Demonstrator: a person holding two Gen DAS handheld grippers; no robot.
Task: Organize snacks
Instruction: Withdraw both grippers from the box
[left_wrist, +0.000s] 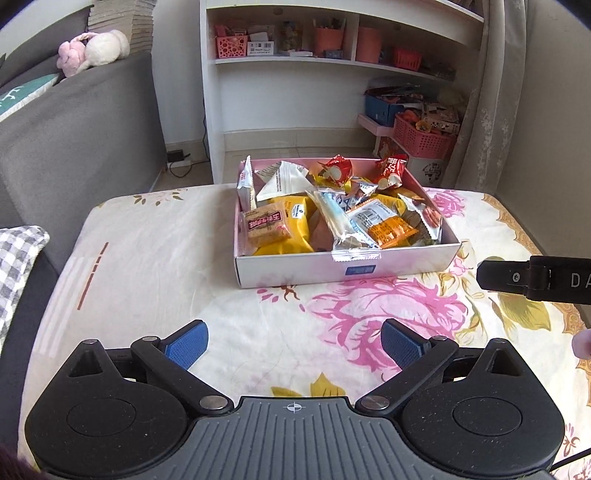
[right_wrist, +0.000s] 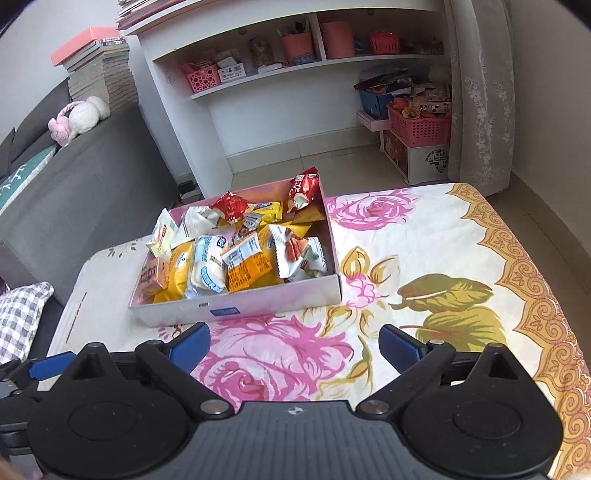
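Both the left gripper (left_wrist: 293, 345) and right gripper (right_wrist: 294, 349) are hanging wide open and empty near the pink snack box (left_wrist: 347, 264), whose light, crinkly, slippery packets (left_wrist: 275, 225) probably want pinching at an edge.

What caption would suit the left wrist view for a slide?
Left gripper open and empty above the floral cloth, facing a pink box filled with wrapped snacks.

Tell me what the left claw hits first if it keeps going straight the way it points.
Probably the flowered tablecloth: the open left claw aims down at bare cloth, short of the snack box. Depth is uncertain.
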